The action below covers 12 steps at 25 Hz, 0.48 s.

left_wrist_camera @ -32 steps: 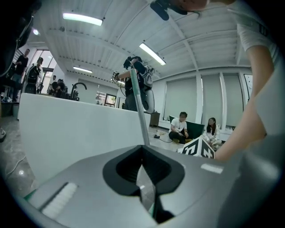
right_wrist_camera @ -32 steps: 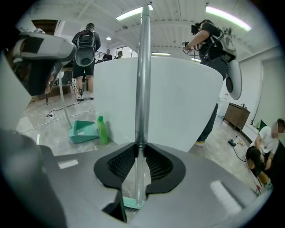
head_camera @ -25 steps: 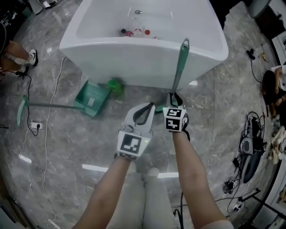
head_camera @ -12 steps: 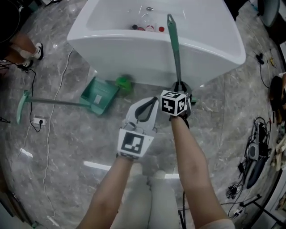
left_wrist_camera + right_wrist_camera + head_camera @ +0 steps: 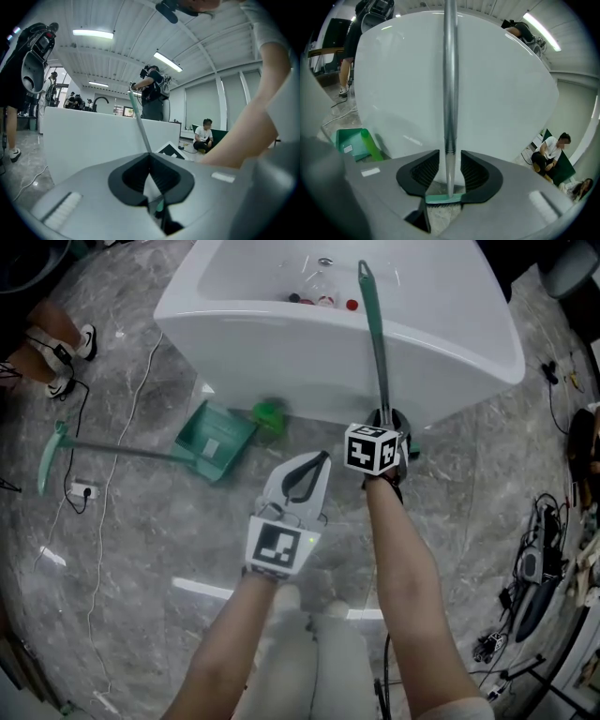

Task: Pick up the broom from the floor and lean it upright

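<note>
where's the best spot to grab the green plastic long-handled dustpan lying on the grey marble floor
Take the thin grey handle pole of the green plastic dustpan near mid-length, coming straight down from above with the jaws across it. It lies flat along the grey marble floor and is slim enough to clamp; the pan looks too wide and sits close to the white bathtub.

- broom (image 5: 450, 93): shaft of bare metal, smooth, with a dull sheen; grip at the top end in green plastic; head in green plastic, with pale, rough-looking bristles
- bathtub (image 5: 281, 362): white, smooth, highly glossy
- floor (image 5: 141, 521): grey veined stone, polished; it mirrors the ceiling lights
- dustpan (image 5: 216, 440): green plastic, matt; its long handle looks like thin metal
- left gripper (image 5: 150, 158): shell of grey plastic, matt and smooth; pads (image 5: 129, 180) black and matt
</note>
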Each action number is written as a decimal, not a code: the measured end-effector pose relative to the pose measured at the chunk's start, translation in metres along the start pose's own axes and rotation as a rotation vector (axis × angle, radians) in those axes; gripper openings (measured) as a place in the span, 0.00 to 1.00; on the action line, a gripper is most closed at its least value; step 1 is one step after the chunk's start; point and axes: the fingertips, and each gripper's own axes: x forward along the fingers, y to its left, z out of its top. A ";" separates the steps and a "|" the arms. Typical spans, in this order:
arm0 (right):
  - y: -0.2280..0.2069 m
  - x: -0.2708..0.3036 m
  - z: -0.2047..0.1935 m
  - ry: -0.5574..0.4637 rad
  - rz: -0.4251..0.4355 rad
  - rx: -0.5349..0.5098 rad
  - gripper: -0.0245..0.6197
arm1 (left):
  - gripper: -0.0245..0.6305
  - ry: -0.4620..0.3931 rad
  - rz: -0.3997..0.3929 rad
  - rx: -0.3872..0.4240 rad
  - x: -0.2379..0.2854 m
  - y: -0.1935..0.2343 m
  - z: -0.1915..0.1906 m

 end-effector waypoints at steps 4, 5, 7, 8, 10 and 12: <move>0.005 -0.002 0.000 -0.013 0.043 -0.045 0.40 | 0.04 0.009 0.002 -0.012 -0.002 0.001 -0.001; 0.005 -0.004 0.001 -0.016 0.048 -0.050 0.40 | 0.04 0.010 0.004 -0.016 -0.002 0.002 0.000; 0.005 -0.009 0.001 -0.019 0.058 -0.055 0.42 | 0.04 0.016 0.004 -0.020 -0.003 0.004 0.003; 0.004 -0.013 0.000 -0.020 0.063 -0.057 0.43 | 0.04 0.020 0.002 -0.021 -0.004 0.004 0.005; 0.001 -0.021 0.001 -0.024 0.074 -0.060 0.44 | 0.04 0.026 -0.003 -0.023 -0.004 0.002 0.010; -0.002 -0.032 0.003 -0.037 0.093 -0.057 0.44 | 0.04 0.032 -0.007 -0.023 -0.005 0.000 0.017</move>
